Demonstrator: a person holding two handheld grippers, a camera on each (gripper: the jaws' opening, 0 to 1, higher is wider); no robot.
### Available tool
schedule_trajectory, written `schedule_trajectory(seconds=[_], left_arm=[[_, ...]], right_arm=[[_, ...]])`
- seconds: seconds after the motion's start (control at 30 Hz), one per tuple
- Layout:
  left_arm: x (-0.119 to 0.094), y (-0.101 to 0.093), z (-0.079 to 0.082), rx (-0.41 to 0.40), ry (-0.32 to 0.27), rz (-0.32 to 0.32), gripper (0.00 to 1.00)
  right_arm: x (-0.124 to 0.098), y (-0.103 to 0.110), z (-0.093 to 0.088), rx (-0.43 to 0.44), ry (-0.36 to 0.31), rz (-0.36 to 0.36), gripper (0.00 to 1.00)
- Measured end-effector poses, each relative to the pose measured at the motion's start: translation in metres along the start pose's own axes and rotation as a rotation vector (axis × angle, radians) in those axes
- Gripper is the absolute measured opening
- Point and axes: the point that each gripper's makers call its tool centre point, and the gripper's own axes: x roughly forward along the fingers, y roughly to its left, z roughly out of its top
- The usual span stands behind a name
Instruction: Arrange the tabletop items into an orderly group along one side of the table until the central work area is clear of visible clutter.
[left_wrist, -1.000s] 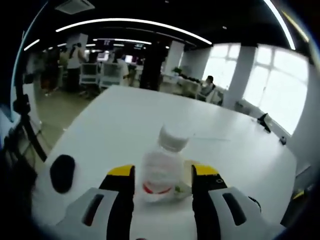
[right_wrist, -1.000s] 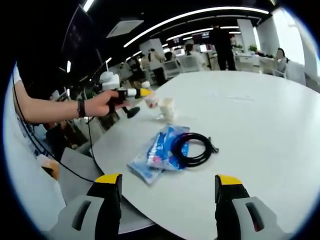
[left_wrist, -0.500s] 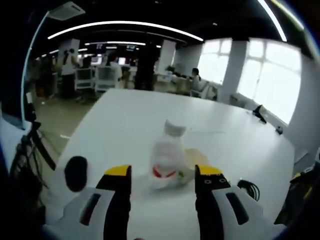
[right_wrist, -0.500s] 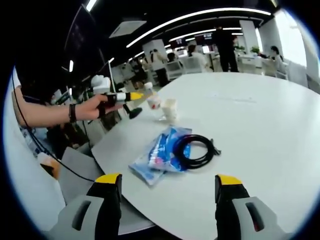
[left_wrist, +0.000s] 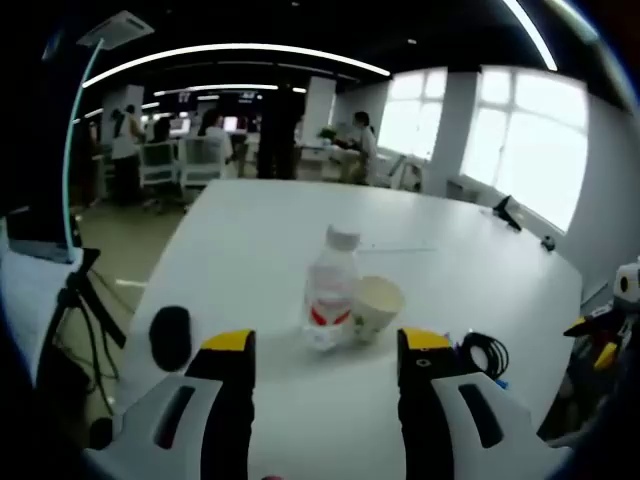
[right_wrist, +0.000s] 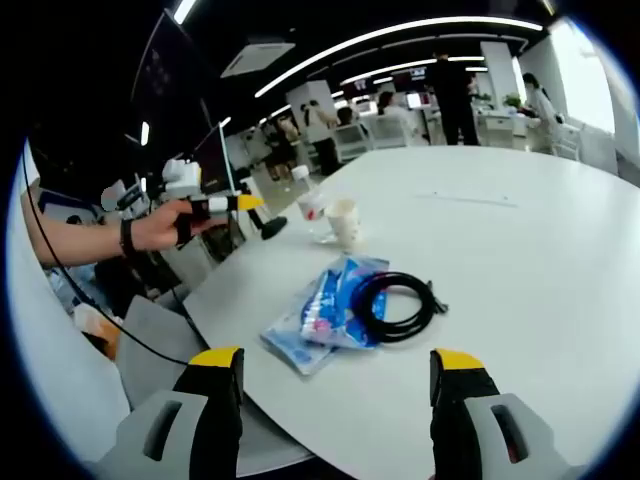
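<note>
In the left gripper view the left tongs (left_wrist: 325, 350) stand wide with nothing between the yellow-tipped jaws, low over the near edge of the white bench (left_wrist: 270, 250). Just beyond the jaw tips, and apart from them, a clear plastic bottle (left_wrist: 329, 289) with a white cap and a red label stands upright. A pale paper cup (left_wrist: 376, 307) sits touching the bottle on its right side; what is inside the cup cannot be told. Left of the bottle, near the bench edge, is a black rounded object (left_wrist: 170, 337). Right of the bottle, past the right jaw, lies a coil of black cable (left_wrist: 486, 355).

In the right gripper view the right tongs (right_wrist: 330, 362) are also spread wide and hold nothing, hanging over the near rim of the bench (right_wrist: 520, 260). Just beyond their tips lies a blue plastic packet (right_wrist: 318, 313), flat on the bench, with the coil of black cable (right_wrist: 392, 304) resting partly on its right end. Farther off than the packet, near the bench's left edge, stand the bottle (right_wrist: 311, 211) and the cup (right_wrist: 345, 222) side by side, with the black rounded object (right_wrist: 268, 226) left of the bottle. Left of that, off the bench edge and clear of the bottle, a hand (right_wrist: 160, 226) holds the left tongs (right_wrist: 243, 202).

Beyond the bench are office desks and standing people.
</note>
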Motion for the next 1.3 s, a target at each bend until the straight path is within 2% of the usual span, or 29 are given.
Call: schedule_trajectory(seconds=[0.33,0.47,0.63,0.73,0.87,1.07,1.3], left_arm=[[-0.022,-0.015,-0.02,0.043,0.029,-0.049,0.59],[-0.035,-0.029,-0.024,0.06,0.037,-0.066,0.6],[-0.047,-0.025,-0.032,0.085,0.053,-0.066,0.61],[-0.054,-0.023,-0.039,0.073,0.06,-0.07,0.62],[-0.061,-0.026,-0.05,0.095,0.09,-0.092,0.65],[-0.073,-0.035,-0.058,0.086,0.099,-0.106,0.68],[-0.076,-0.044,-0.068,0.08,0.112,-0.118,0.7]], right_arm=[[0.004,0.004,-0.003,0.002,0.004,0.01,0.78],[0.005,0.004,-0.008,0.006,0.011,0.011,0.77],[0.007,0.004,-0.012,0.015,0.015,0.013,0.77],[0.009,0.005,-0.014,0.018,0.02,0.017,0.77],[0.013,0.005,-0.016,0.015,0.026,0.025,0.78],[0.018,0.007,-0.017,0.02,0.031,0.031,0.77],[0.022,0.001,-0.012,0.032,0.025,0.028,0.76]])
